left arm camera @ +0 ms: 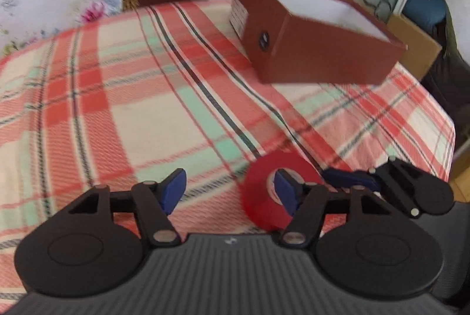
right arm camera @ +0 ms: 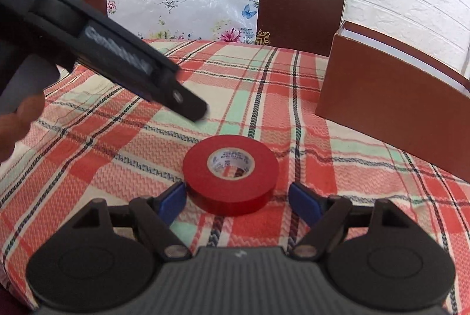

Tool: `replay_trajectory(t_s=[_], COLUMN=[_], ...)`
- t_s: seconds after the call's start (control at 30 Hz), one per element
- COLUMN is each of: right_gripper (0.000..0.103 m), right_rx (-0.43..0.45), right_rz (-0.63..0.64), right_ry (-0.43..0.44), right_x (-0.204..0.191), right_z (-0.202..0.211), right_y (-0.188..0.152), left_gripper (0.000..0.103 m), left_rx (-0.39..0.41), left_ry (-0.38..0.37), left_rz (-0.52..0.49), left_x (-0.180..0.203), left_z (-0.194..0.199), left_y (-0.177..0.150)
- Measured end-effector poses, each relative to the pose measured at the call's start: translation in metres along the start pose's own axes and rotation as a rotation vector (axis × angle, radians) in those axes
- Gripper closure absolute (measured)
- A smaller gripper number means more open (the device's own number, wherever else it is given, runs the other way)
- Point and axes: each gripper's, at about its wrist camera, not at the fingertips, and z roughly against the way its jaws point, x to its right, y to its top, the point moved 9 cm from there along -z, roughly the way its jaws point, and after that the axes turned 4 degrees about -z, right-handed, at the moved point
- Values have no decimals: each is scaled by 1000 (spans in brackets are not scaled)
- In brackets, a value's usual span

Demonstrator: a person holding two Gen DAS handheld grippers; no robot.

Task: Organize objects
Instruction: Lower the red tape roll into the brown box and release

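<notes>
While the red tape roll (right arm camera: 230, 172) is still lying outside the brown box (right arm camera: 390, 112) at two o'clock, the right gripper (right arm camera: 238, 197) is straddling it wide, ungripped, and the left gripper (left arm camera: 230, 191) is hanging part-open, empty.

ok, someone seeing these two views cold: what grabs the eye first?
The red tape roll lying flat on the plaid tablecloth, right between the open blue fingertips of the right gripper. Next, the open brown box toward the table's far right, white inside. The left gripper is open and holds nothing.
</notes>
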Motion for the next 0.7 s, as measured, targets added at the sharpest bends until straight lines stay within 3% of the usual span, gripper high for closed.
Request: replay_trajectory(t_s=[0.07,0.13,0.2,0.23,0.3,0.4,0.57,0.7], right_gripper=[24,25,32,32,32,32,32,32], right_rx=[-2,-13,-26,-27,-12,84,273,335], right_rz=[3,12,14,15,3,-17,-5,-69], right_ry=[5,15,51,57,60,41,-83,-169], right_x=[1,0,-4,-6,-6,4,43,95], right_z=[-1,-5,-8,-9,-6,9,35,40], right_y=[0,1,3,5,9,23,66,94], left_gripper=[36,43,67,74,75,75,74,73], left_rx=[-55,-39,-39,-48,-47,30,148,189], left_ry=[-15,21,28,31,60,57,26,-11], left_rz=[42,34,-7,-6,-23,-54,-98,-117], left_x=[0,2,12,16,19,29,60,94], left_z=[-16,-18,-17,-15,-8,13,24,5], left_y=[-8,-9,-7,-4,5,36,106,159])
